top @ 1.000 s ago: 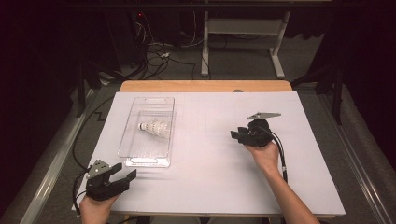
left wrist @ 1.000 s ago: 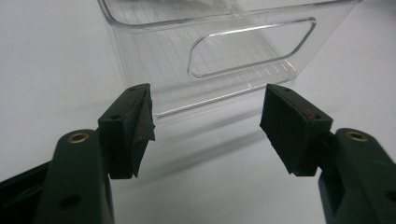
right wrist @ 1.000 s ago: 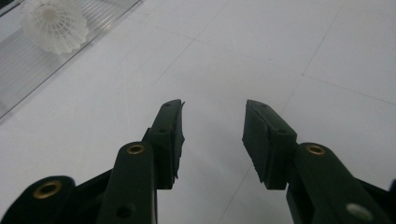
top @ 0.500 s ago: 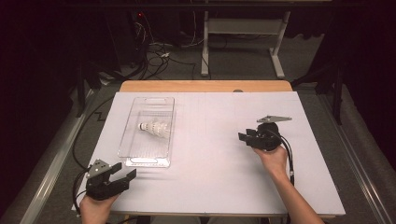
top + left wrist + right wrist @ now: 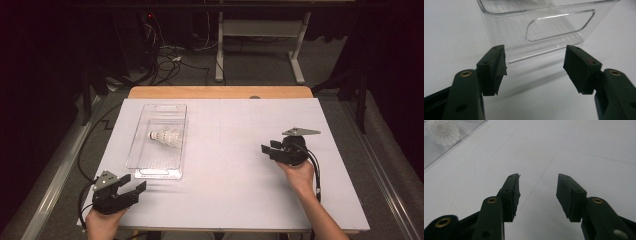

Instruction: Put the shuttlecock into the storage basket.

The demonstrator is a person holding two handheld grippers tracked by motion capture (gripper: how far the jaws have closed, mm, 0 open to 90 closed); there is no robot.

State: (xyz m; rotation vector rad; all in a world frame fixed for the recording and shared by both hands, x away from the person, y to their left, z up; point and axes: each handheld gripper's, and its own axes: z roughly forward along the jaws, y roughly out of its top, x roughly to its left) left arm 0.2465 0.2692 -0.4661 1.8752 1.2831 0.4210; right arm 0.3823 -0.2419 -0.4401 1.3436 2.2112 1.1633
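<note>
A white shuttlecock (image 5: 165,136) lies on its side inside a clear plastic bin (image 5: 145,165) on the left half of the white table. The shuttlecock (image 5: 442,131) also appears at the top left of the right gripper view. My left gripper (image 5: 131,185) rests at the table's front left corner, open and empty, aimed at the bin's near handle wall (image 5: 560,30). My right gripper (image 5: 265,148) sits right of centre, pointing left toward the bin. Its jaws have just been opening, with nothing between them (image 5: 537,192).
The white board (image 5: 230,190) covers a wooden table whose far edge (image 5: 220,92) shows. Cables (image 5: 167,55) and a desk frame (image 5: 257,50) stand on the dark floor behind. A cable (image 5: 316,172) trails from the right gripper along the forearm.
My right gripper has slid to the right, away from the bin, and its jaws stand slightly wider. The left gripper, bin and shuttlecock have not moved.
</note>
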